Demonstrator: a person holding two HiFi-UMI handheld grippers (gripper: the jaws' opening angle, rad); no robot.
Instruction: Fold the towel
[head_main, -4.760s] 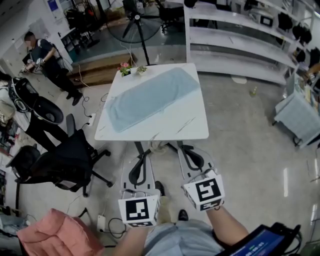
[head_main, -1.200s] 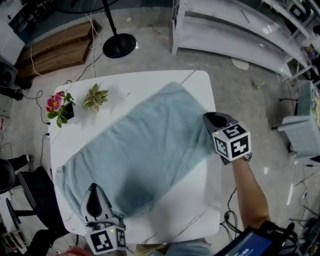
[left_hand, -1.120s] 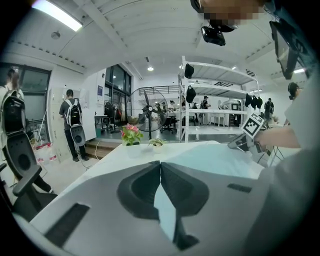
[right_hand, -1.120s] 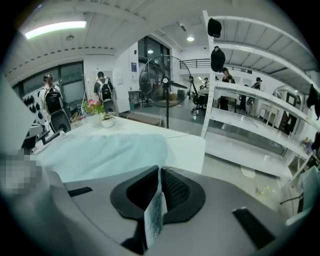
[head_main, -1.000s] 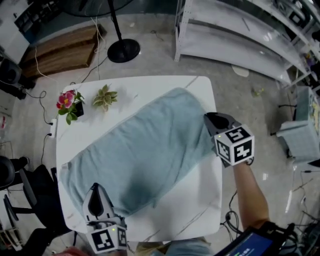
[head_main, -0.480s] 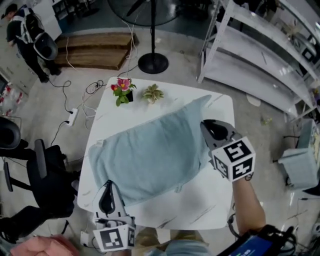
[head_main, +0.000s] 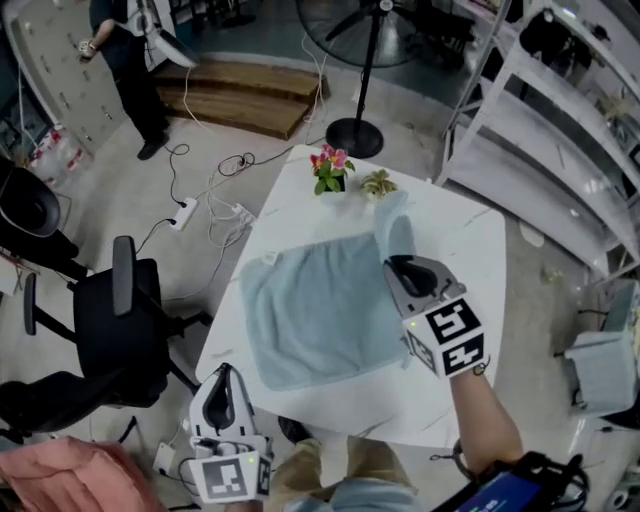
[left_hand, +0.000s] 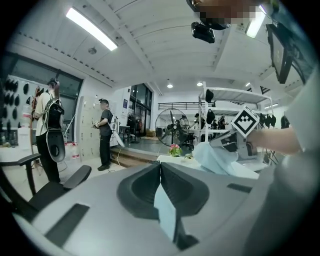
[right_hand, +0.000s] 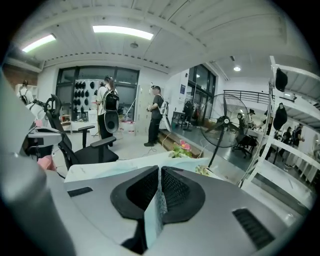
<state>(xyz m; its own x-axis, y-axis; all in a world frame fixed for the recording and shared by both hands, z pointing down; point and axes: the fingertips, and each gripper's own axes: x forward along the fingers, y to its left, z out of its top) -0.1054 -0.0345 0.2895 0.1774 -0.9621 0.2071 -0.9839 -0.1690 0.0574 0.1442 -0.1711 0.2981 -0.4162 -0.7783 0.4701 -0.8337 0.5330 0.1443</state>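
Comparing with half a second earlier, the towel (head_main: 315, 315) is found drawn into a shorter, squarer shape on the white table (head_main: 470, 250), its right end having been carried inward by the right claw (head_main: 392, 264). Towel: pale blue, mostly flat, one corner raised in a peak near the potted flowers (head_main: 330, 170). The right claw is pressed together on a towel edge. The left claw (head_main: 222, 372), by the table's near-left corner, is pinched on a thin strip. Its join to the towel cannot be traced from the head view.
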